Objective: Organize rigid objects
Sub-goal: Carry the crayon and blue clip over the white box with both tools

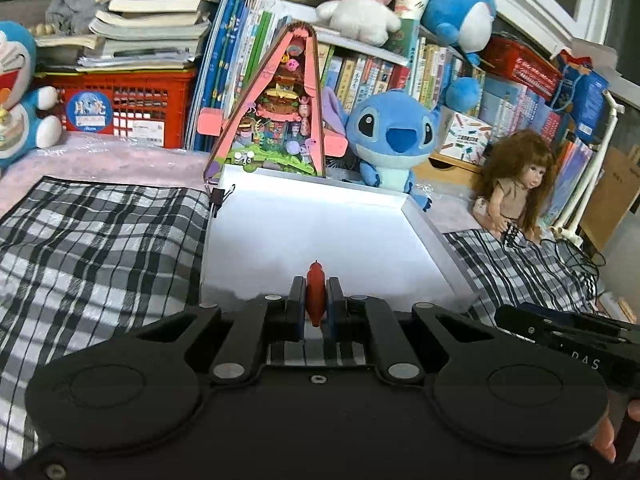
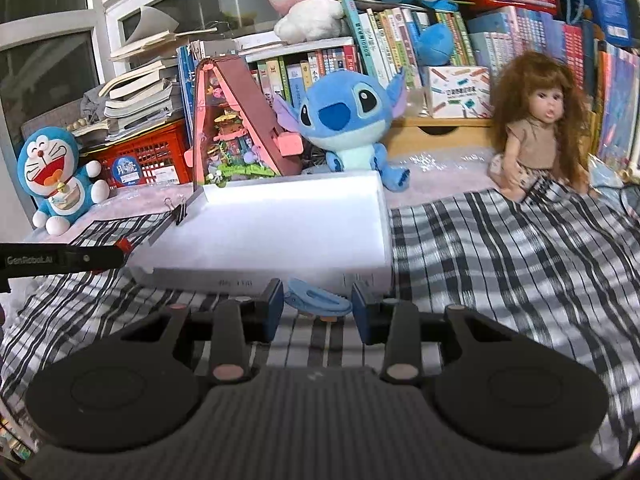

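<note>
Crowded bookshelves (image 1: pixel 400 68) and white-framed windows (image 2: pixel 52 32) stand behind a bed spread with checked cloth (image 2: pixel 520 264).

a child's bedroom at home: plush toys (image 1: pixel 390 136), a doll (image 2: pixel 536 128), crammed bookshelves (image 2: pixel 400 40), a checked bedspread (image 1: pixel 100 240).

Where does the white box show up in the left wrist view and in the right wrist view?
Left wrist view: white box fills the centre, open inside facing the camera.
Right wrist view: white box sits centre-left, seen from its side.
Shared landmark: the blue plush just behind the box.
</note>
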### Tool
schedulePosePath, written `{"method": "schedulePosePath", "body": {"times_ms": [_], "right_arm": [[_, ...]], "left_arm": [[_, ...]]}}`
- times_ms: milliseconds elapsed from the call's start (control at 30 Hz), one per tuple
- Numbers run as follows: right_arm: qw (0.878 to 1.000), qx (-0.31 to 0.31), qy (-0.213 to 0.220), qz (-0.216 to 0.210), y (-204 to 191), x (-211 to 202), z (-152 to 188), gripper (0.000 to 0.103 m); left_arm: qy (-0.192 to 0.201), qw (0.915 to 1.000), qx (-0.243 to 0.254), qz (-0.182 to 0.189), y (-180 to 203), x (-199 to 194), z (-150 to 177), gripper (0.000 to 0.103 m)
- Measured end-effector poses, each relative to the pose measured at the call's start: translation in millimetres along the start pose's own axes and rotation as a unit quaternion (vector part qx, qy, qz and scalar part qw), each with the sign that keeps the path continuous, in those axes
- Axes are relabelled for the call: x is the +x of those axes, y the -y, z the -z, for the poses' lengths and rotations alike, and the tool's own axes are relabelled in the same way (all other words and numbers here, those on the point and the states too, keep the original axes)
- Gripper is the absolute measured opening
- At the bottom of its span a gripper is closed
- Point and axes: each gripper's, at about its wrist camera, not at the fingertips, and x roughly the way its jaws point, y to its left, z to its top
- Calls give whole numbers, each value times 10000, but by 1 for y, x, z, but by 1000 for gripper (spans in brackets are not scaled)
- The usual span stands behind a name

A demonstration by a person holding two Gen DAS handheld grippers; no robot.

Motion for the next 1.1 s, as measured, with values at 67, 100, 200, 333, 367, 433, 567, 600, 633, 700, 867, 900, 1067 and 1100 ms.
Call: {"method": "schedulePosePath", "body": {"times_ms": [67, 100, 200, 333, 367, 433, 567, 600, 633, 700, 867, 900, 1067, 1100], "right_arm": [[10000, 12, -86, -47, 1, 11, -10, 42], [9999, 56, -151, -54, 2, 18, -16, 42], [9991, 176, -372, -51, 6, 39, -30, 42], [9973, 263, -683, 3, 8, 70, -42, 42], [9968, 261, -751, 11, 8, 77, -44, 42], [9962, 224, -843, 17, 8, 90, -47, 42], [9946, 126, -1027, 37, 4, 114, -49, 42], [9941, 113, -1081, 32, 3, 118, -48, 42], [9933, 92, -1150, 48, 2, 124, -48, 42], [9920, 60, -1255, 73, 0, 132, -47, 42], [9900, -6, -1405, 131, -3, 146, -45, 42], [9898, -17, -1417, 137, -3, 148, -44, 42], [9891, -87, -1463, 116, -4, 153, -43, 42], [9888, -119, -1482, 119, -5, 154, -43, 43]], "left_arm": [[-115, 9999, -67, -14, -2, 15, -9, 9], [-178, 9998, -89, -32, -2, 22, -14, 9], [-361, 9990, -226, -159, -4, 46, -20, 9], [-498, 9977, -307, -350, -5, 72, -22, 9], [-495, 9975, -319, -400, -5, 76, -22, 9], [-488, 9971, -332, -481, -5, 87, -24, 9], [-412, 9971, -253, -582, -4, 102, -25, 9], [-388, 9974, -216, -576, -3, 105, -25, 9], [-383, 9974, -194, -575, -3, 108, -24, 9], [-450, 9971, -230, -575, -2, 114, -23, 9], [-500, 9962, -195, -691, -2, 123, -19, 9], [-502, 9960, -191, -708, -2, 125, -18, 9], [-555, 9954, -183, -756, -3, 129, -15, 9], [-566, 9953, -180, -766, -3, 130, -14, 9]]}}
